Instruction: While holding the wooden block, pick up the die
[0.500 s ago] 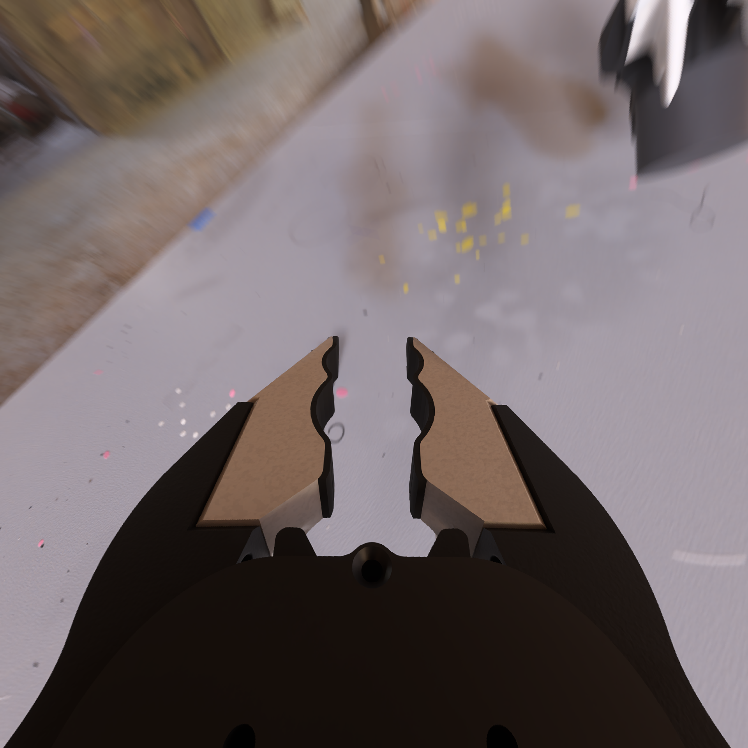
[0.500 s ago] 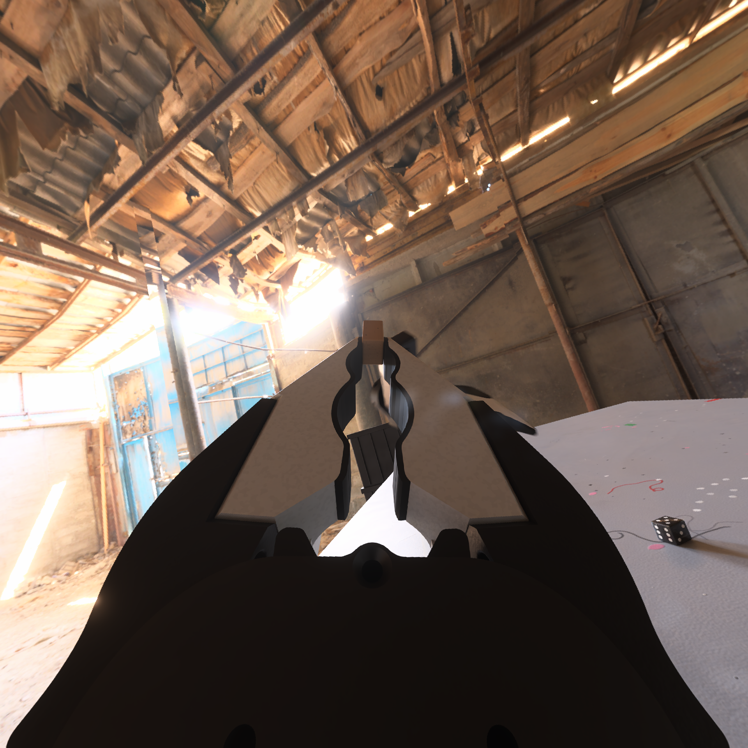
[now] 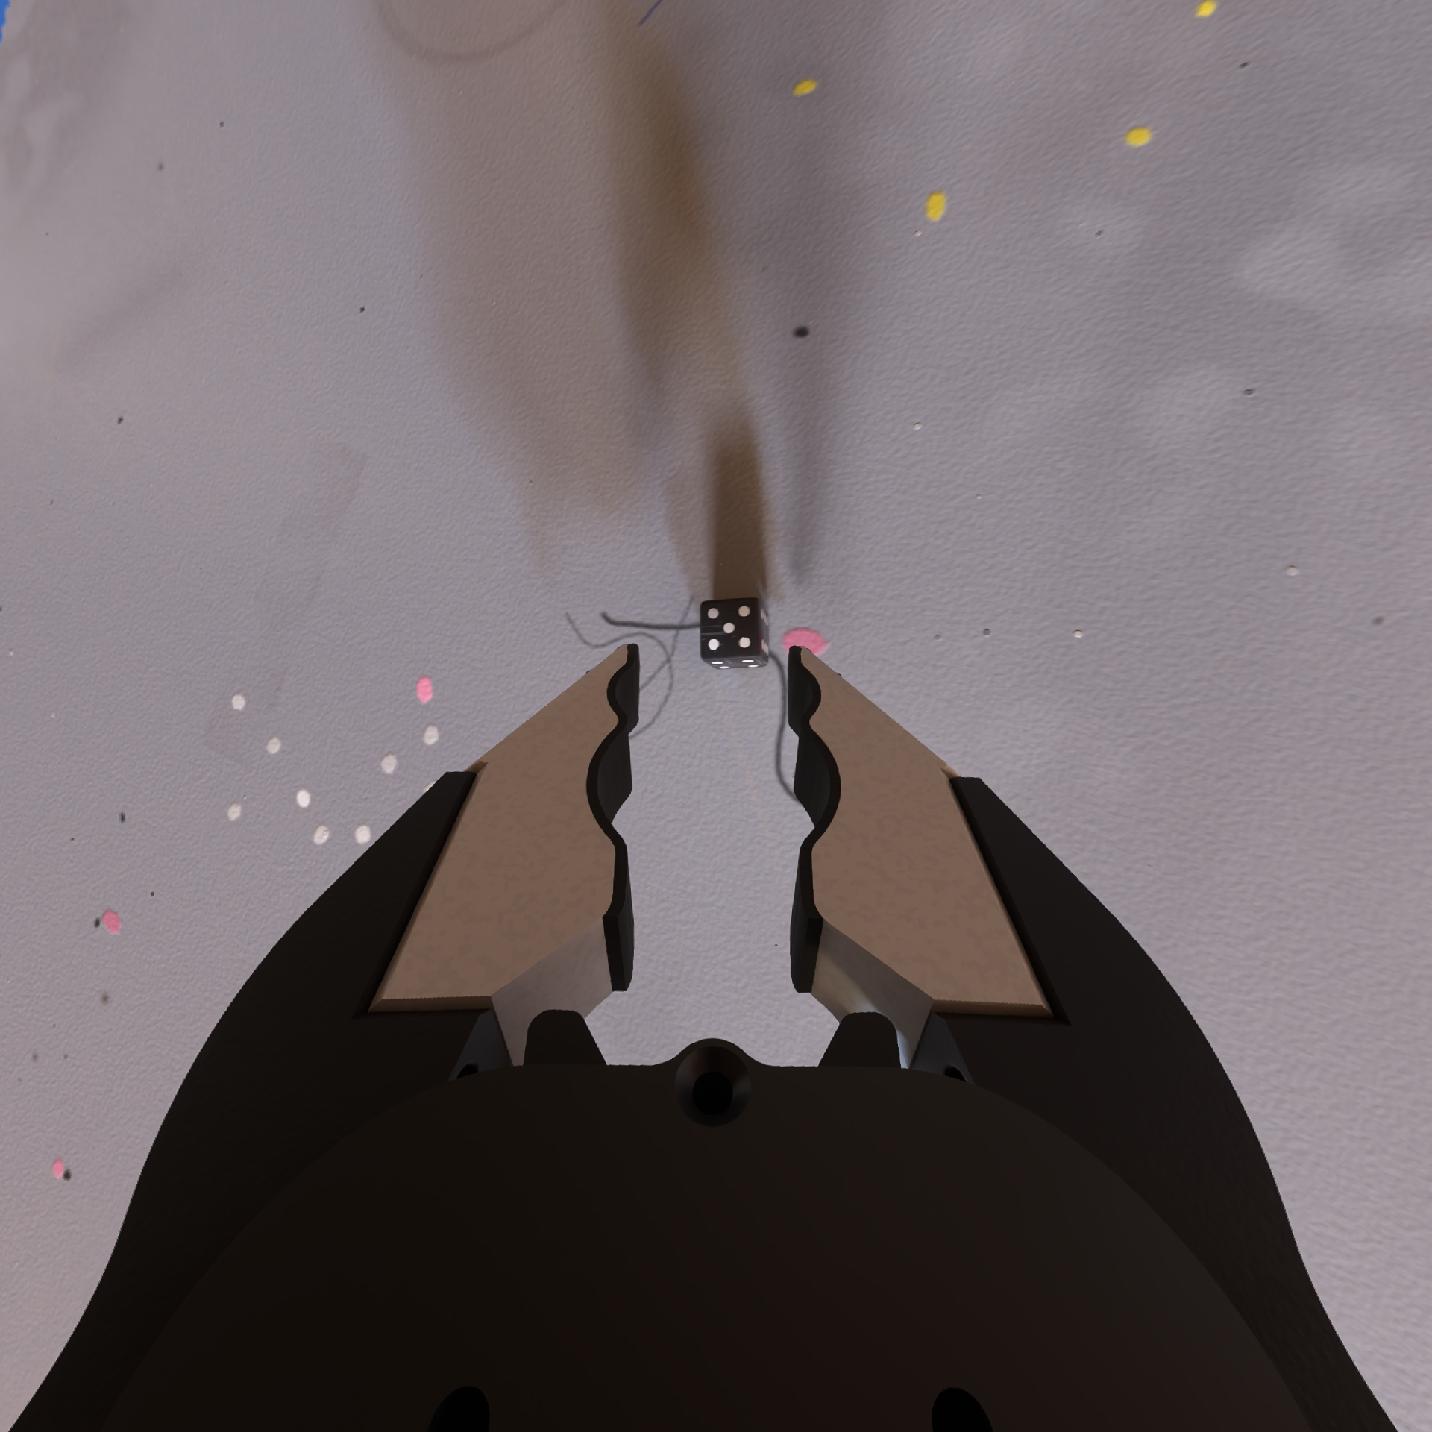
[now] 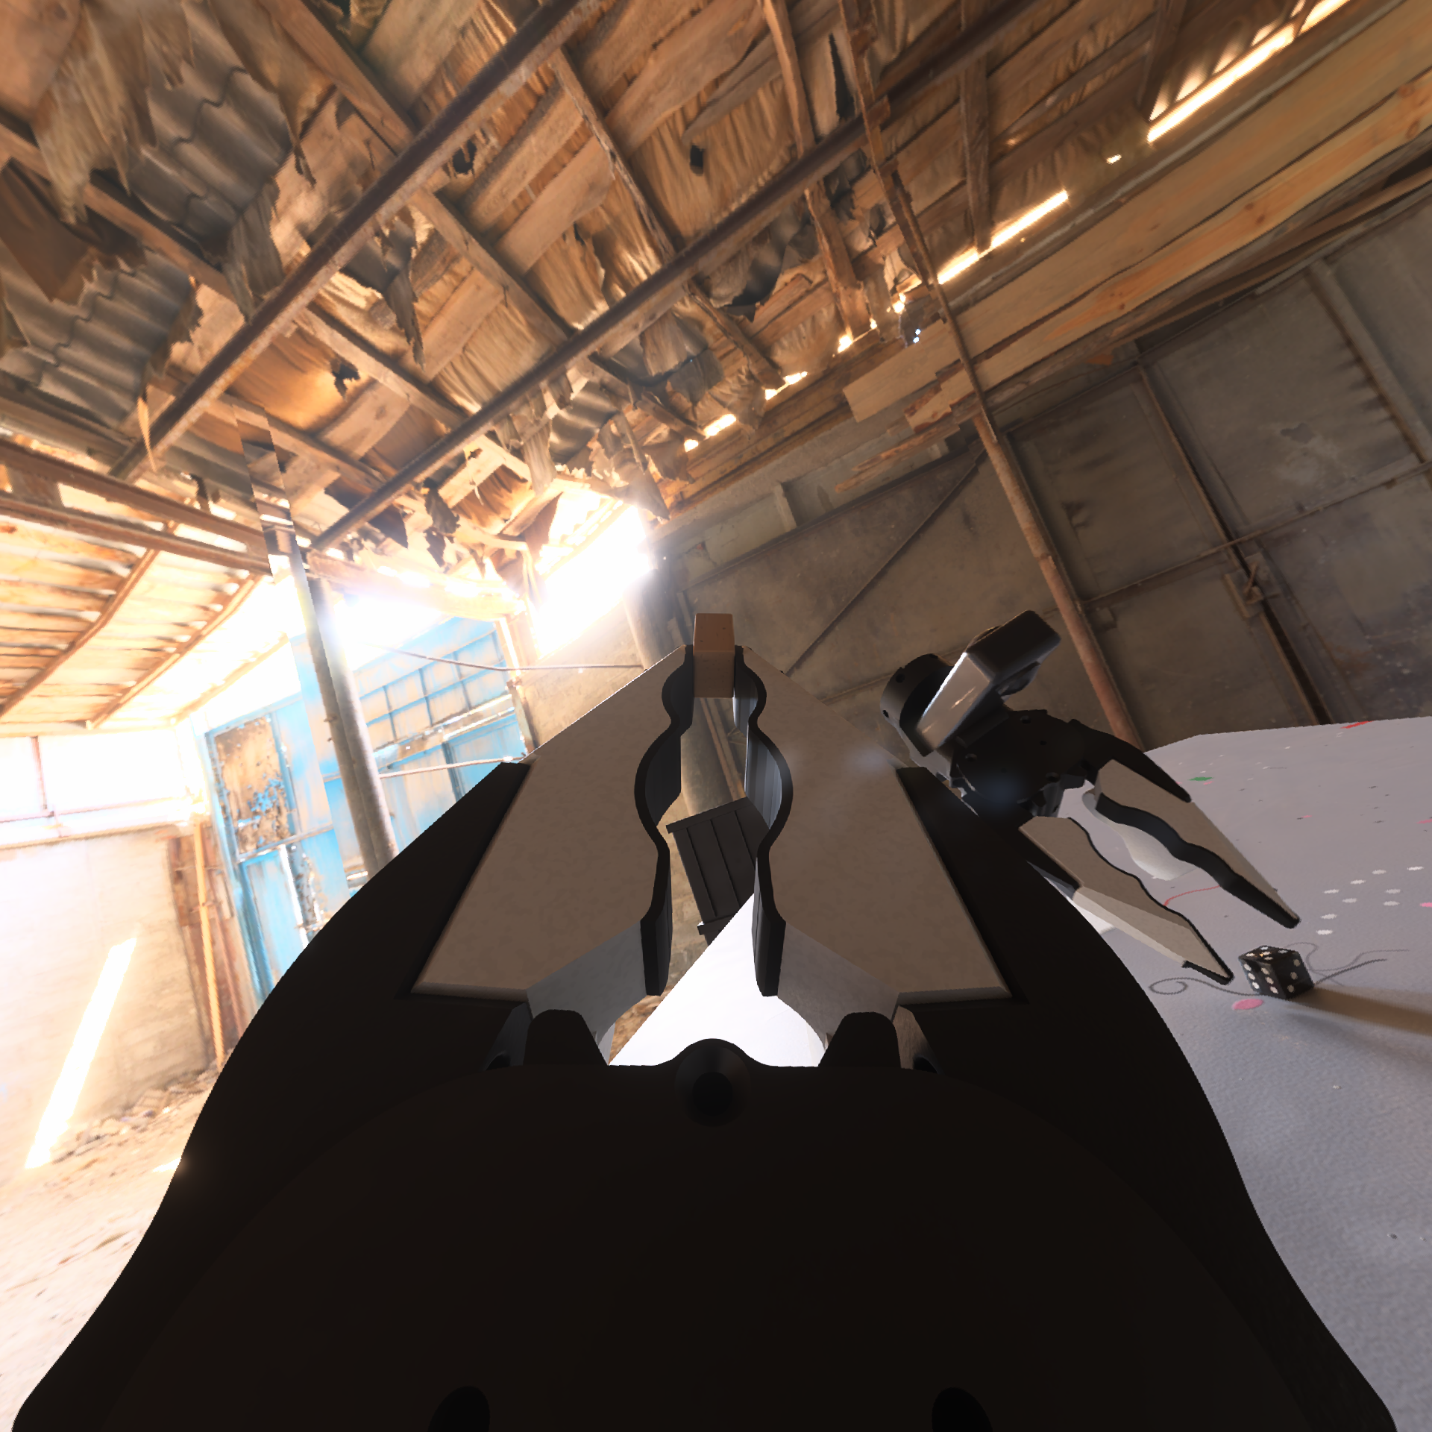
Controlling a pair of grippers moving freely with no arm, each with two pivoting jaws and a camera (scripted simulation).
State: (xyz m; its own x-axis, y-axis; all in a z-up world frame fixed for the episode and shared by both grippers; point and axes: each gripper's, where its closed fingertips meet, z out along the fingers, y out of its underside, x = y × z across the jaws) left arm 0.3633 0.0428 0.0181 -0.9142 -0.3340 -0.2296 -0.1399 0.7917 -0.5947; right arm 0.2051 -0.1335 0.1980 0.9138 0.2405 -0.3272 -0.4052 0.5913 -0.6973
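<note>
Die (image 3: 732, 631): black with white pips, resting on the grey desk (image 3: 1085, 504) at frame centre of the left wrist view, just beyond the left claw (image 3: 713, 659). Claw fingers are spread wide and hold nothing; the die appears clear of both tips, though contact cannot be fully excluded. Right claw (image 4: 714, 674): raised toward the roof, closed on the wooden block (image 4: 713, 655) at its fingertips, upper centre of frame.
</note>
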